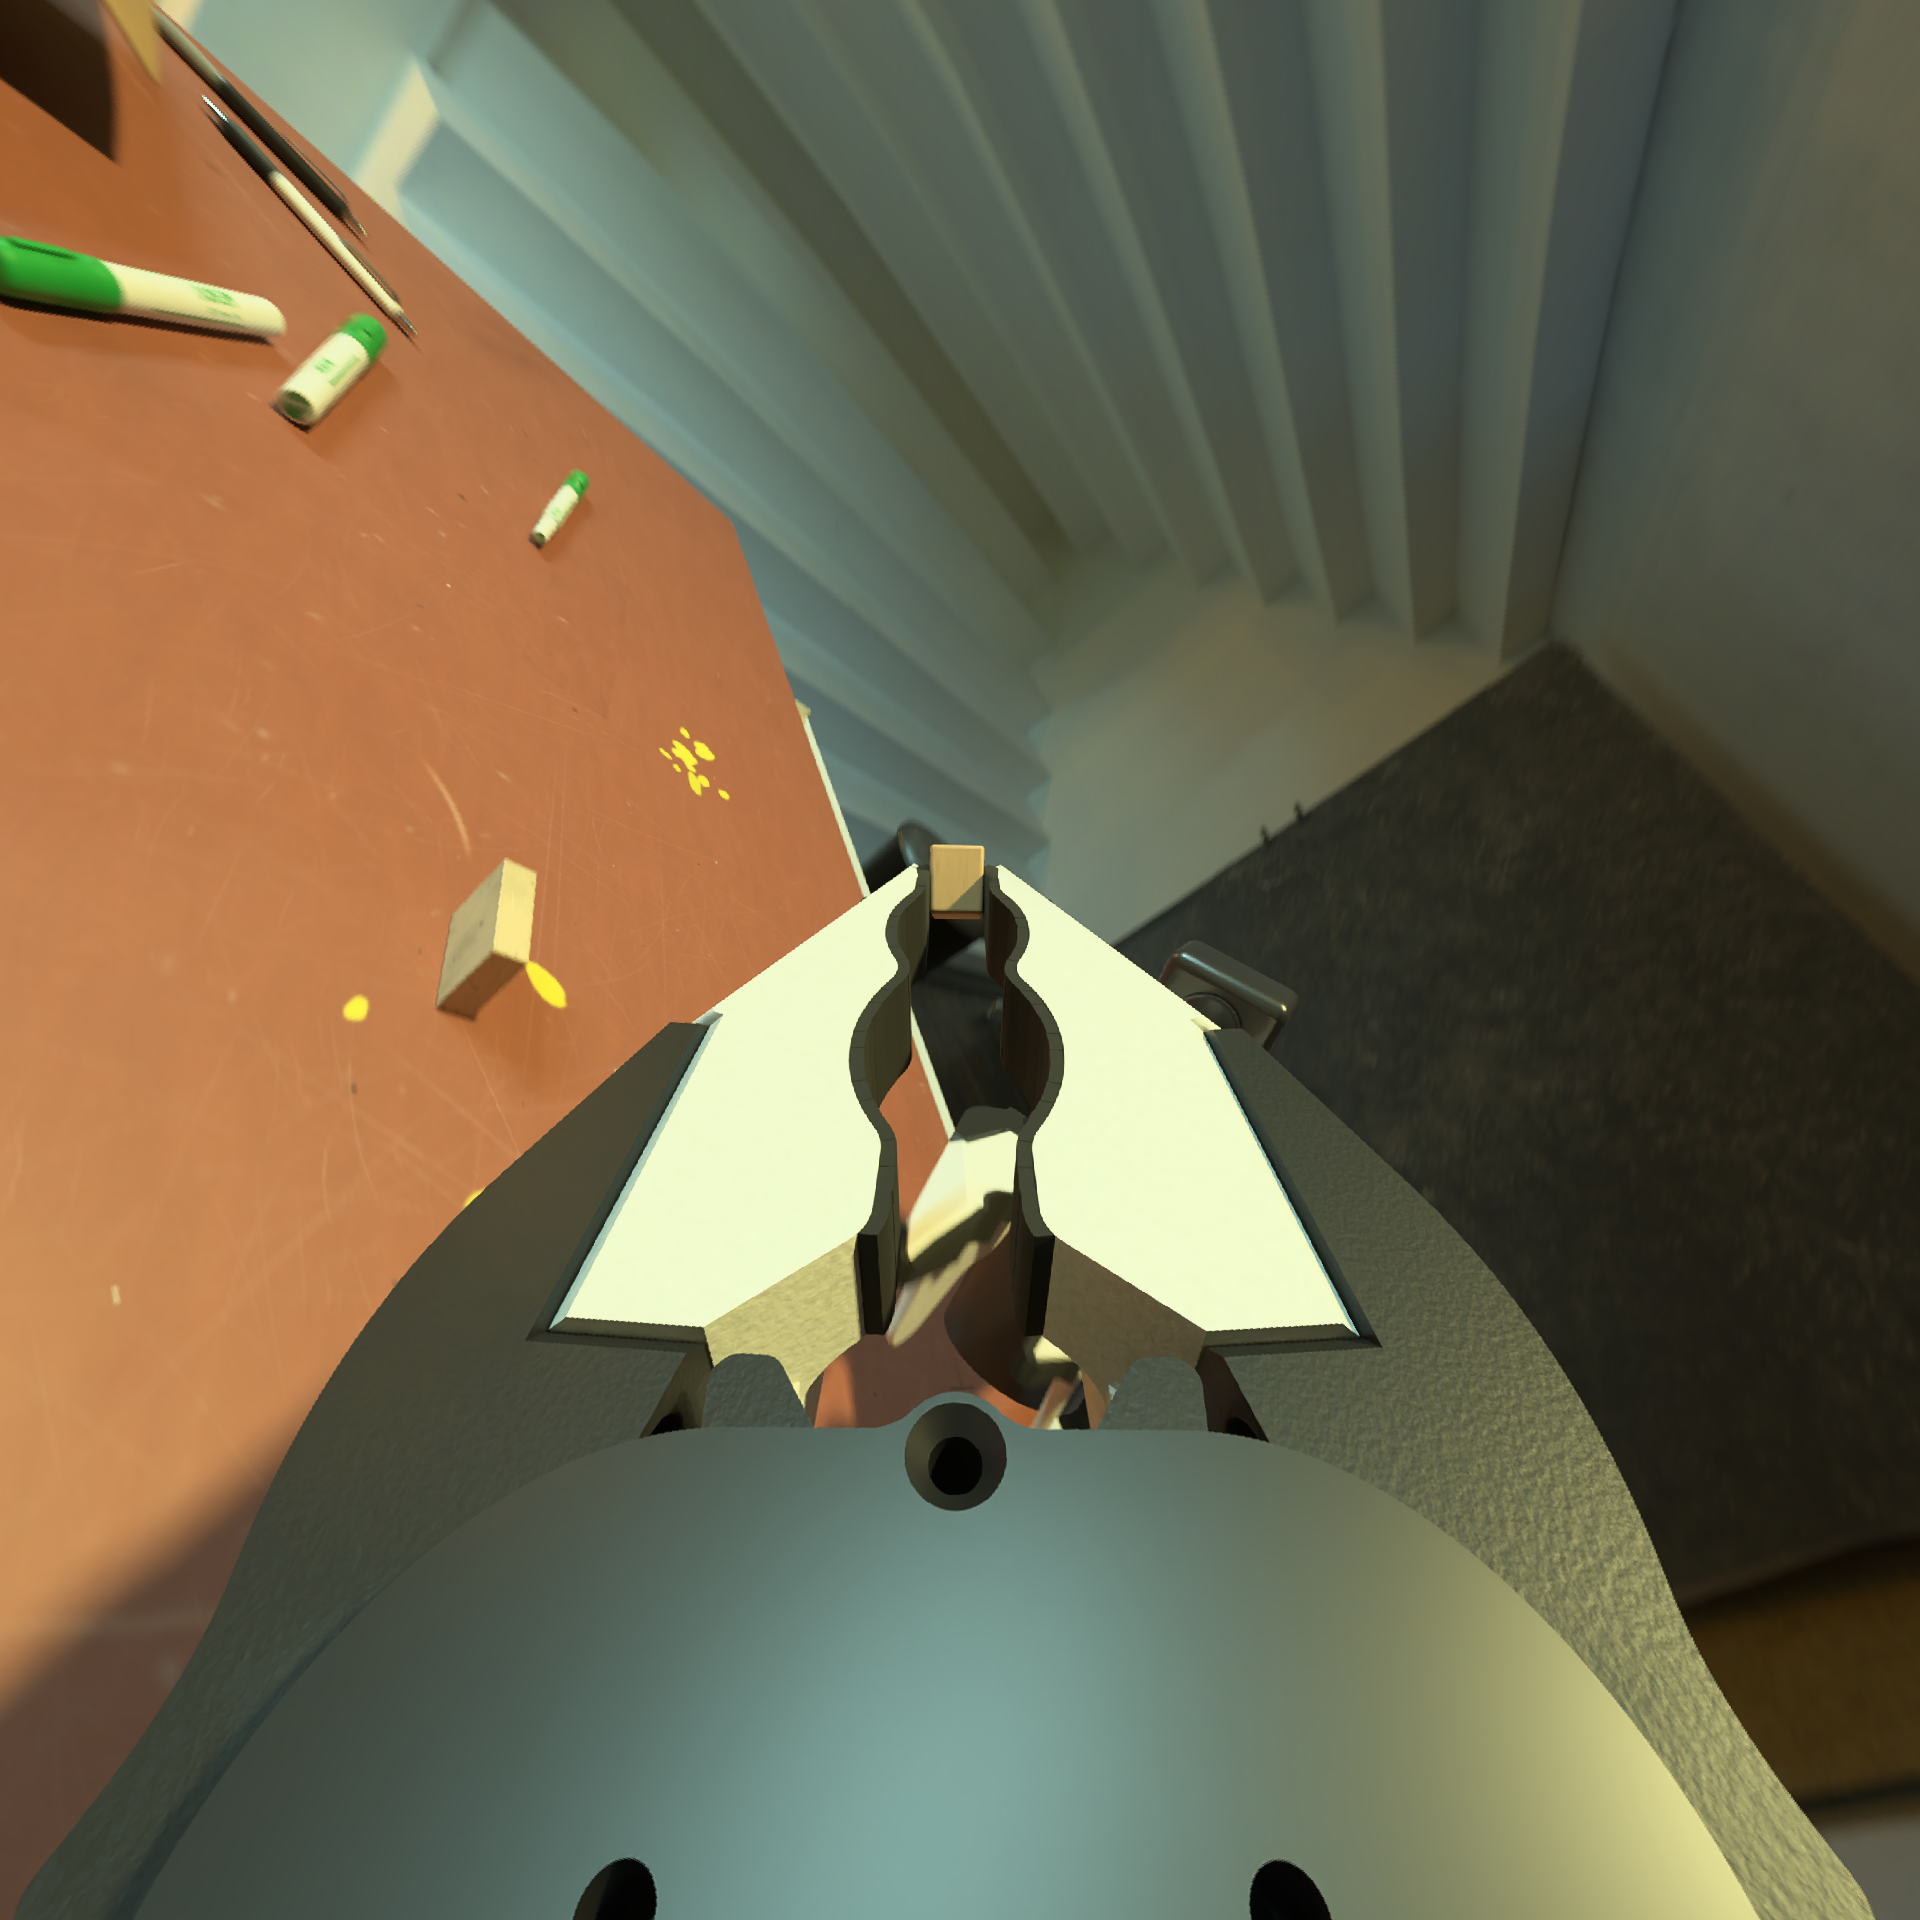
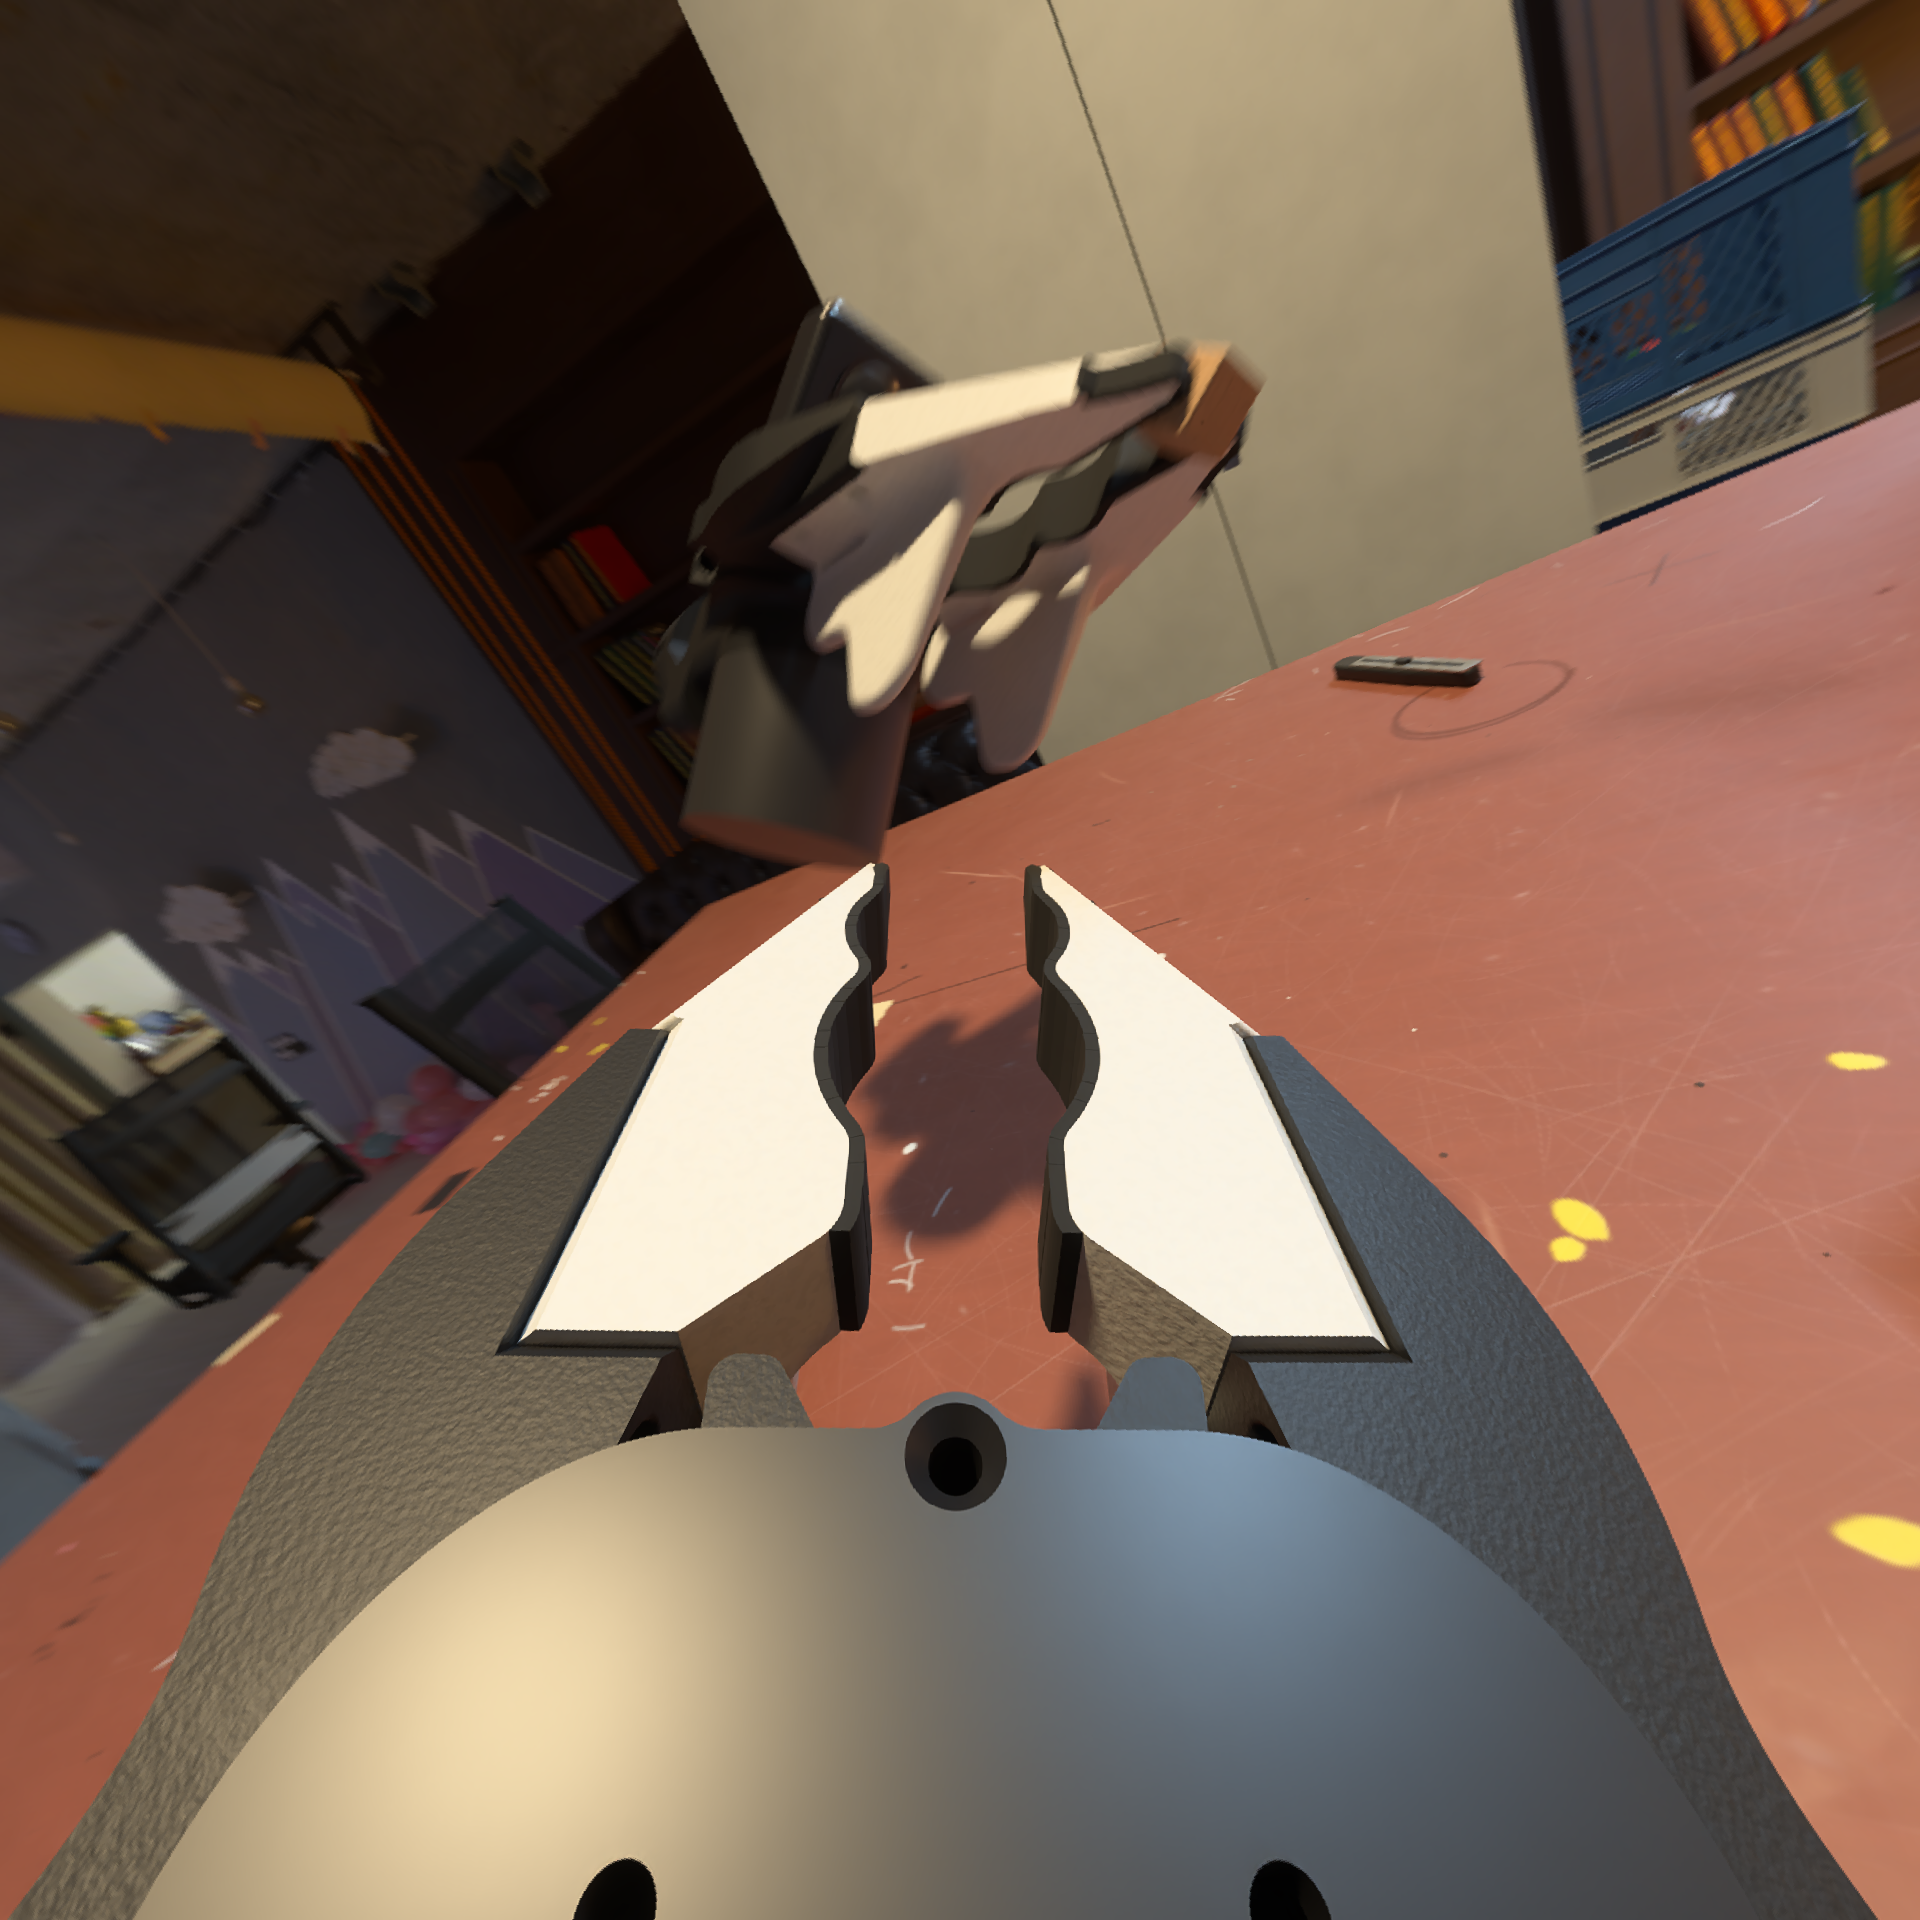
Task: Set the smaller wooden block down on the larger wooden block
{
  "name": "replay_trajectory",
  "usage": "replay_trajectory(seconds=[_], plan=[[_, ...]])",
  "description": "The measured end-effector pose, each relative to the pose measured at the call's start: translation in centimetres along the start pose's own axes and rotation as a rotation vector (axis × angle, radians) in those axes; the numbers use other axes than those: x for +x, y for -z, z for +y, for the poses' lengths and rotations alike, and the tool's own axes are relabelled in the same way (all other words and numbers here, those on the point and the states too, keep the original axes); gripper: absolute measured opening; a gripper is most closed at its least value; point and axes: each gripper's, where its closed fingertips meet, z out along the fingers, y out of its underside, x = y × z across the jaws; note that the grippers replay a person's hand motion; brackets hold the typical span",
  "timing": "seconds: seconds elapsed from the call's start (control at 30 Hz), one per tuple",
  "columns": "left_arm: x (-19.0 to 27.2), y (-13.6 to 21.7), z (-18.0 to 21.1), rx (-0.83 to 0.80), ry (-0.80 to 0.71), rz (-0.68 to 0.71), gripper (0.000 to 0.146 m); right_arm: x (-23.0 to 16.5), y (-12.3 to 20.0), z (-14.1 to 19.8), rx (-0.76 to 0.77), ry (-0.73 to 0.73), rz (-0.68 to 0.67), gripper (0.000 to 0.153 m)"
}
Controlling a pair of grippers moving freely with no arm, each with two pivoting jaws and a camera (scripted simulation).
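I have the smaller wooden block (image 1: pixel 956 881) pinched at the very tips of my left gripper (image 1: pixel 956 883), and the jaws are clenched on its two side faces with most of the block standing proud of the fingertips. In the right wrist view the same gripper shows in the air above the table (image 2: pixel 1558 935), blurred, with the block at its tips. My right gripper (image 2: pixel 956 894) is released, its jaws apart and nothing between them, low over the table.

The larger wooden block (image 1: pixel 488 940) is my landmark. It lies on the table, down and to the left of my held block in the left wrist view, well apart from it. A yellow paint spot (image 1: pixel 548 984) touches its near corner, and a second spot sits just to its left. Three green markers (image 1: pixel 338 369) lie scattered well beyond the larger block, nearer the far edge, so I judge they are no obstacle.

The step in hand, as I read it, is the carry: the small block is not yet over the larger one. To do it well I should swing left until the held block sits squarely above the larger block's broad upper face, level my wrist so the bottom face is parallel to that face, and descend slowly. The grip is shallow, so I should avoid jerks that might twist the block. I should open only once it rests flat, then lift straight up.
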Motion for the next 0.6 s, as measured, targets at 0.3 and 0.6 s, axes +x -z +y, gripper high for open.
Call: replay_trajectory(seconds=[0.3,0.6], plan=[[0.6,8.6,5.4,0.346,0.038,-0.066,0.009,-1.7,-1.6,2.5,-0.028,0.238,0.156,0.039],[1.8,21.4,2.0,0.568,-0.093,-0.148,0.009,-2.4,-4.6,6.0,-0.086,0.174,0.139,0.039]])
